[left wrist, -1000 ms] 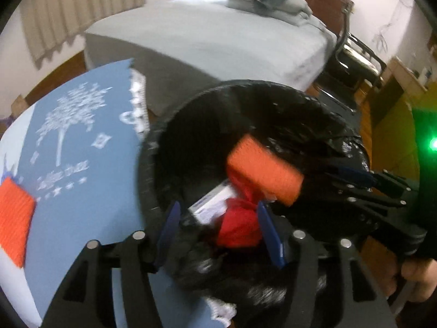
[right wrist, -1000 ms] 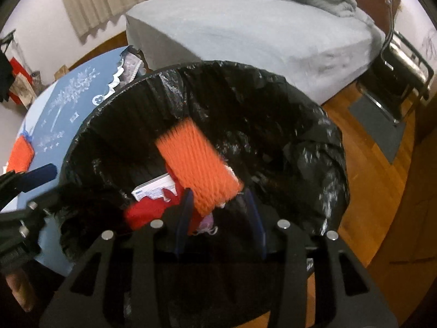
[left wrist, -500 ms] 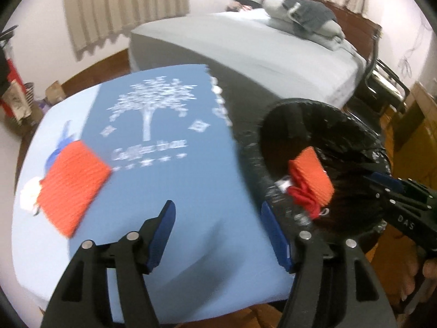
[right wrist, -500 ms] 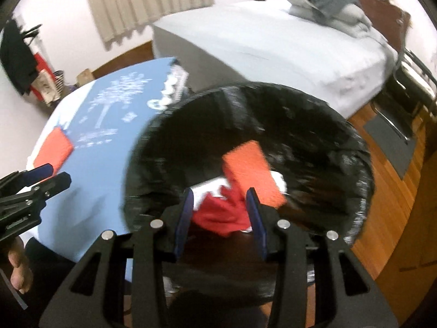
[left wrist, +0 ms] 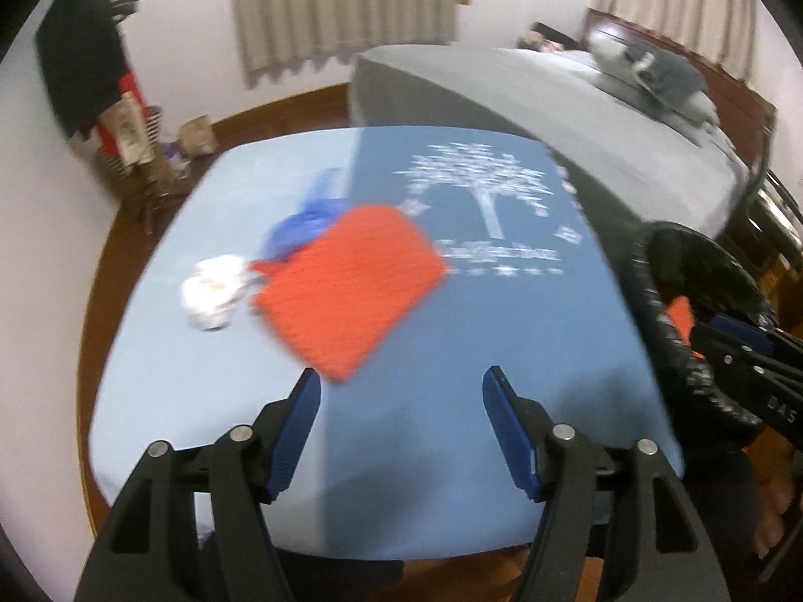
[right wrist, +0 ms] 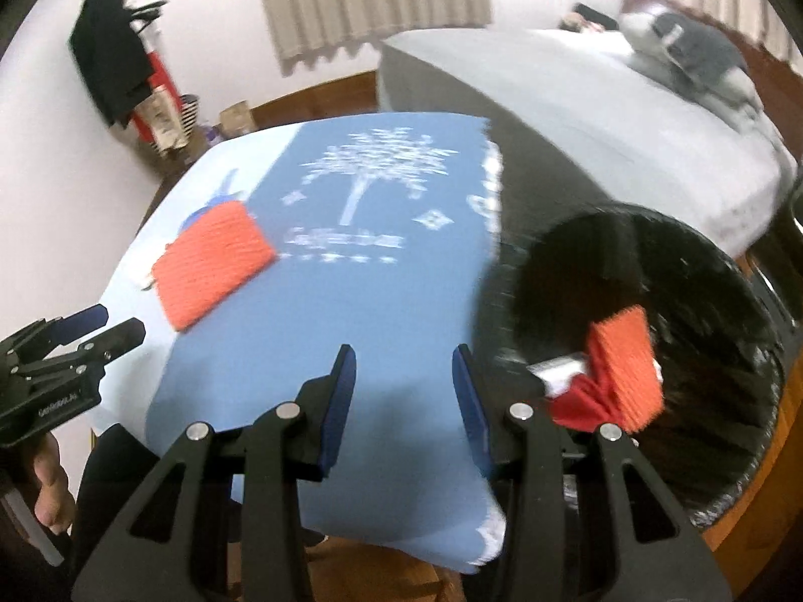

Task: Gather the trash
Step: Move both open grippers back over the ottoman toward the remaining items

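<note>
Hovering over desk (left wrist: pixel 211 401), both grippers empty.
Left gripper (left wrist: pixel 401 426) jaws have just been opening, nothing between them; right gripper (right wrist: pixel 404 396) released, partly spread. Orange mesh pad (left wrist: pixel 346 286) lies on blue cloth beside crumpled white wad (left wrist: pixel 213 293) and blue scrap (left wrist: pixel 301 226). Black-lined bin (right wrist: pixel 743 311) at desk's right edge holds another orange piece (right wrist: pixel 625 366). Bed (left wrist: pixel 577 100) behind.

Grey bed (left wrist: pixel 577 100), beige curtains (left wrist: pixel 341 5), blue tablecloth (left wrist: pixel 502 331)
</note>
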Motion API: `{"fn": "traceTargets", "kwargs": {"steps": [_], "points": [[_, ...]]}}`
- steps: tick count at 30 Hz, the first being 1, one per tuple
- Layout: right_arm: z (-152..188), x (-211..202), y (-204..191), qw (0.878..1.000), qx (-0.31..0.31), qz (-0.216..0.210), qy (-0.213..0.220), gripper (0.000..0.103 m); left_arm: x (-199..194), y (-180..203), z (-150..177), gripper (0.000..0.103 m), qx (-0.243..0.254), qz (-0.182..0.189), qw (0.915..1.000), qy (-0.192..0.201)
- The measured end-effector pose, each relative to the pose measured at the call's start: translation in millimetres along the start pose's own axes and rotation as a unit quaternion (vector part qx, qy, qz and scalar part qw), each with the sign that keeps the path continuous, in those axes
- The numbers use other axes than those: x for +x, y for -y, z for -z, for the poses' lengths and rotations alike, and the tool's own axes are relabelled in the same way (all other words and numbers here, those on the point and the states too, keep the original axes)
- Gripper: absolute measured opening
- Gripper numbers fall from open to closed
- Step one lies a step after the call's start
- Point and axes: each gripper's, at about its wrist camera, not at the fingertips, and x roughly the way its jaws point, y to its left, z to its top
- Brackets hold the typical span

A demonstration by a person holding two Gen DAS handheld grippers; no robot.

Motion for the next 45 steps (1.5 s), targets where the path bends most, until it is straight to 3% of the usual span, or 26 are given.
{"fn": "traceTargets", "kwargs": {"steps": [13,24,39,41,43,45], "points": [[-14.1,37.1,-112.9,0.998,-0.05,-0.031,0.016,0.04,-8.3,-98.5,20.5,0.066,-0.051,-0.024,0.998,0.03],[-14.9,78.7,-177.5,0.995,-0.083,-0.06,0.015,0.04,11.1,-136.9,33.0,0.066,-0.049,-0.038,0.9975,0.033],[-6.3,137.7,-224.4,0.989,-0.126,-0.071,-0.028,0.04,42.7,-159.2,36.4,0.066,-0.054,-0.03,0.998,0.014],[-5.9,142.9,-226.0,0.989,-0.131,-0.066,-0.031,0.037,46.2,-157.4,37.2,0.066,-0.056,-0.028,0.998,0.01],[-6.5,144.0,-224.2,0.988,-0.137,-0.066,-0.034,0.024,48.1,-155.8,37.9,0.066,-0.056,-0.026,0.9981,0.009],[-9.6,144.7,-220.6,0.987,-0.137,-0.071,-0.038,0.018,49.5,-152.0,36.9,0.066,-0.054,-0.024,0.9982,0.008]]}}
